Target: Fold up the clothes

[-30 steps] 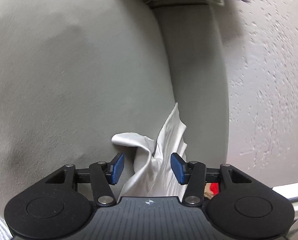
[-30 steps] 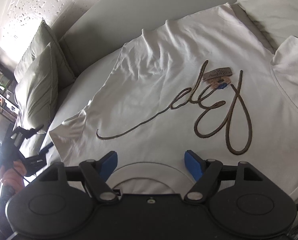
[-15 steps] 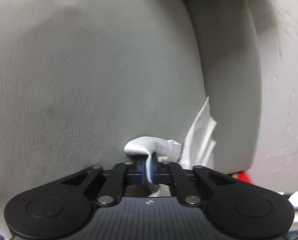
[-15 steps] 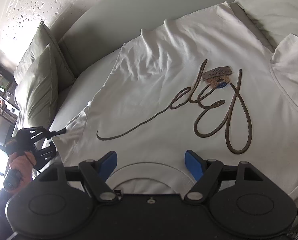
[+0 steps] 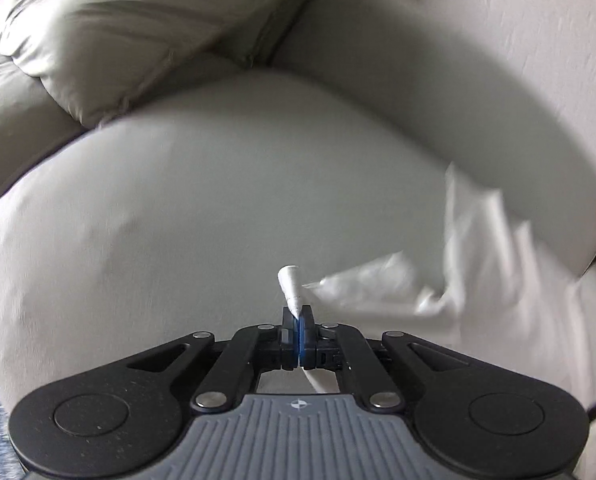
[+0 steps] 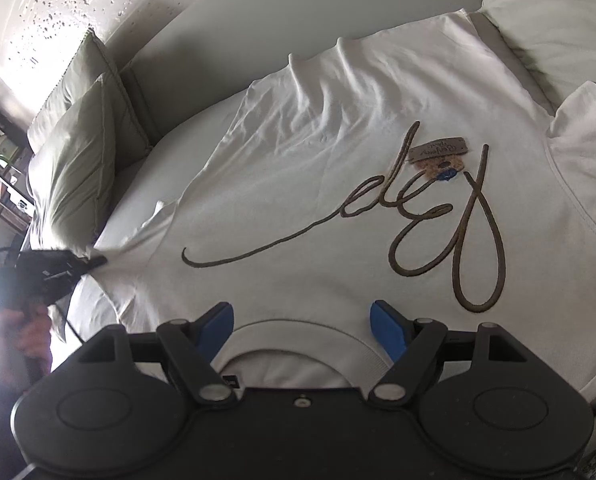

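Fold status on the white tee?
Done: the white T-shirt lies spread face-up on the sofa cushion. In hand: the left hand-held gripper is shut on the sleeve tip; the right hand-held gripper is open over the collar. Left: no fold visible yet.

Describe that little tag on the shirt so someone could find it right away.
A white T-shirt lies spread on the pale sofa, with brown looping script across its chest. The tag sits over those letters: the only flat brown rectangular patch, with a small bear figure just under it.
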A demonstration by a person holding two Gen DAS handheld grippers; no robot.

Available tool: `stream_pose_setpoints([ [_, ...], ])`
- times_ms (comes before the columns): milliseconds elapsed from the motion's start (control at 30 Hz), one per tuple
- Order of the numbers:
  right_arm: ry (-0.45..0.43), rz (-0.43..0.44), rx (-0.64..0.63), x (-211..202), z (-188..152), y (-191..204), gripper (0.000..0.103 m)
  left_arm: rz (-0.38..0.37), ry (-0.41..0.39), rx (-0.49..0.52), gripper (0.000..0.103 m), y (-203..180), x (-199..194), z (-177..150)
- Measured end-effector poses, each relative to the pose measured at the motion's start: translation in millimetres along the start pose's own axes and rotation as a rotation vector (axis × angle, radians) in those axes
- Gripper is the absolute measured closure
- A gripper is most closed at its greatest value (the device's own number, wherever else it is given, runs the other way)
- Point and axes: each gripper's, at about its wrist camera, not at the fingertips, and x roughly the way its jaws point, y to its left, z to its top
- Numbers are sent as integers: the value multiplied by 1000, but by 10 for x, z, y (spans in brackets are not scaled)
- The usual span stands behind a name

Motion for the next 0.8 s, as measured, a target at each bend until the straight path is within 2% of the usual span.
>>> stream_pose_setpoints([
  [33,1,-1,-3,-3,2,3,28,20,16,5,99,33,1,-39],
  [67,4,-2,-3,-10,3,4,28,31,16,-22,92,32,-31,-15],
  [133,10,2,6,-34,6,-2,27,50,9,-77,92,37,-111,29],
  [200,13,12,20,-44,11,-25,27,20,-69,-99,82,68,-360,81],
  [233,14,16,29,-45,12,-37,27,3,-109,-67,79,26,-461,134],
  [267,15,18,34,-39,17,-42,27,-14,-141,-29,71,-26,-535,190],
  [300,16,18,37,-31,19,-42,26,-30,-147,32,62,-114,-523,258],
  [367,18,18,40,-16,25,-42,25,-65,-145,140,58,-277,-465,391],
  [467,23,12,33,-14,34,-19,25,-139,6,148,59,-375,2,577],
  [600,25,19,47,-14,39,-36,25,-145,141,114,60,-414,588,754],
  [667,25,25,57,-14,37,-48,25,-122,152,138,62,-477,688,763],
  [733,28,27,56,-6,41,-49,25,-135,172,165,66,-505,783,777],
  [800,32,27,54,-9,46,-62,25,-132,194,214,76,-571,866,760],
])
